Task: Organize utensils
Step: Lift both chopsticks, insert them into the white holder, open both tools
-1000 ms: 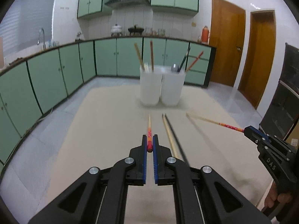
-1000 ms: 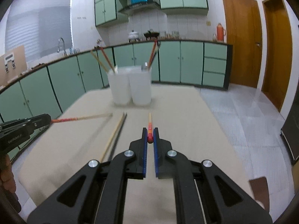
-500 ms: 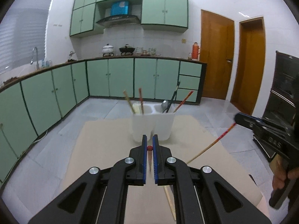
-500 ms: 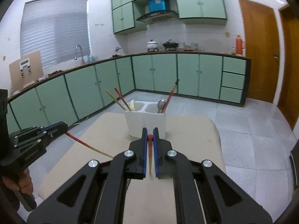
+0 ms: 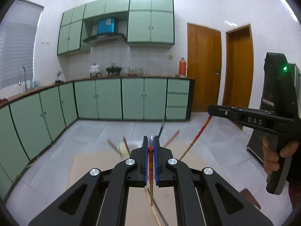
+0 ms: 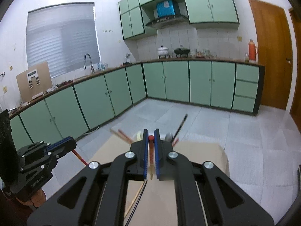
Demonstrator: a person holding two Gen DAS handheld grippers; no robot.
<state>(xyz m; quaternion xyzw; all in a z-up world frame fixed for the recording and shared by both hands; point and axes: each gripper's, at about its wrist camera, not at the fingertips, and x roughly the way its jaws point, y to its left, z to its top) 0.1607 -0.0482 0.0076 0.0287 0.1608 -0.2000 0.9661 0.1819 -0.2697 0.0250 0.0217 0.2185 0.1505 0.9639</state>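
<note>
We see the left gripper (image 5: 150,151) and right gripper (image 6: 151,146) each clenched on a red-ended chopstick (image 5: 150,167). Loose chopsticks (image 5: 153,206) lie on the table (image 5: 90,167) beneath; the utensil holder is mostly hidden behind the fingers.

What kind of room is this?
It looks like a home kitchen. You can tell from the green cabinets along the counter, the sink tap by the window, and the cooking pots under the range hood.
</note>
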